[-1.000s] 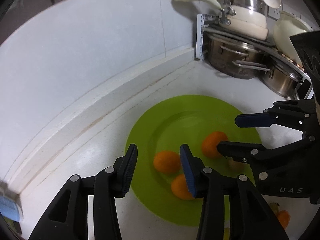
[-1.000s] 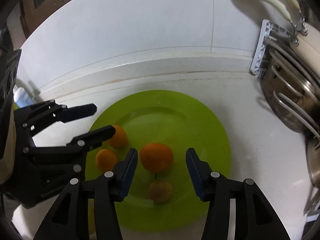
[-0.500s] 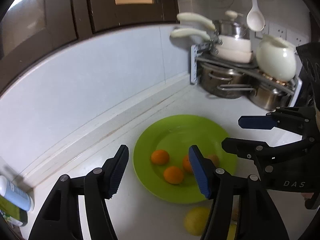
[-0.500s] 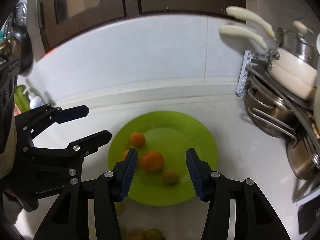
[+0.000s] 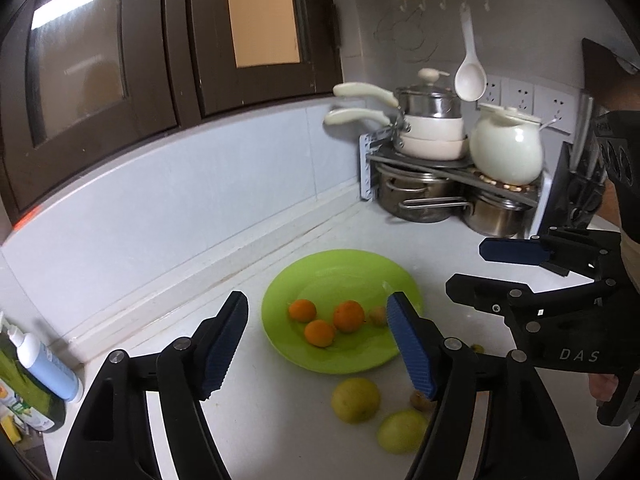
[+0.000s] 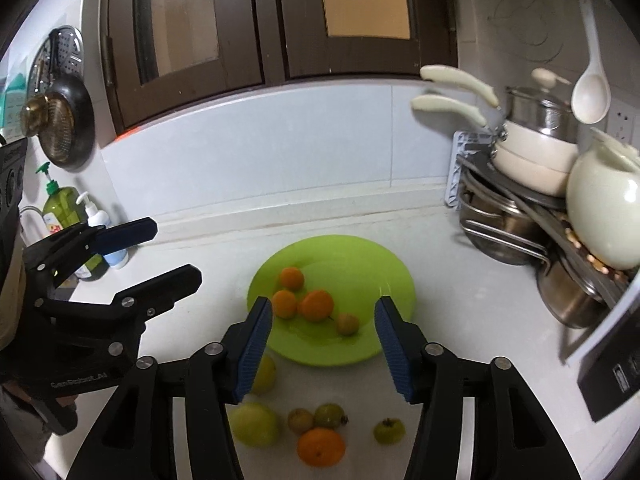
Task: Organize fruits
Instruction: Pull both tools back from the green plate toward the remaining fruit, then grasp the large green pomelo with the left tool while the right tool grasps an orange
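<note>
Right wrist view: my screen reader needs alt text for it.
An open right gripper hovers over a green plate holding three oranges and a small brownish fruit. More loose fruit lies on the white counter nearer the camera; the open left gripper is alongside.

- The left wrist view looks forward and down along its tool from above the worktop, facing the wall corner.
- The right wrist view looks from the right along its tool, likewise raised.
- Both share the green plate, the pot rack, and each other's tool.
</note>
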The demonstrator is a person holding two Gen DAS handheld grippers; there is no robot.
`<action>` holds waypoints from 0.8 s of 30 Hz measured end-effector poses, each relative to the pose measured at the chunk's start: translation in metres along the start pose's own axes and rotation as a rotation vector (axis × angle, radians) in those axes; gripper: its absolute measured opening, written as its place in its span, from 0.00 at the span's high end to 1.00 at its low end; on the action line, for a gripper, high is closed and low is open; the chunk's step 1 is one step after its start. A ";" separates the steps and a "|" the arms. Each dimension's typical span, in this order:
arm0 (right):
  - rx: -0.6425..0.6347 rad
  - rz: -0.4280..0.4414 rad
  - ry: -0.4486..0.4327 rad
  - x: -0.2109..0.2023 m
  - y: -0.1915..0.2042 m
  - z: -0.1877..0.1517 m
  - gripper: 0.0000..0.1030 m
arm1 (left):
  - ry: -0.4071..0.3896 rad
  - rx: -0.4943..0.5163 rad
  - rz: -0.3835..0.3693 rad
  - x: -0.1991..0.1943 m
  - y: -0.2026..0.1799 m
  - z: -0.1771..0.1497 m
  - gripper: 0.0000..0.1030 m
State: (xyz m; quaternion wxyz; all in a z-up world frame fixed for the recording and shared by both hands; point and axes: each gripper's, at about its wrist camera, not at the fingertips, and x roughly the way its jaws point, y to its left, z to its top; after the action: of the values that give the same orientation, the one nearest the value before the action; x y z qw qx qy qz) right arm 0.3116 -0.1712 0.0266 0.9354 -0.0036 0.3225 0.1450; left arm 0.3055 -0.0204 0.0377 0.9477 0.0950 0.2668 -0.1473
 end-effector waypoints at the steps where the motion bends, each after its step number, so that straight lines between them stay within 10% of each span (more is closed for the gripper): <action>1: -0.003 -0.006 -0.006 -0.005 0.003 -0.001 0.46 | -0.005 0.002 0.000 -0.004 -0.002 -0.001 0.30; 24: -0.009 -0.074 -0.051 -0.061 0.013 -0.049 0.39 | -0.030 0.001 -0.021 -0.059 -0.025 -0.039 0.19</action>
State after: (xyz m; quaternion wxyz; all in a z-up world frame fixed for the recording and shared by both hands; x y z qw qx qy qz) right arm 0.2326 -0.1800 0.0263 0.9480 -0.0160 0.2976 0.1119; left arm 0.2305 -0.0205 0.0338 0.9500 0.0903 0.2533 -0.1589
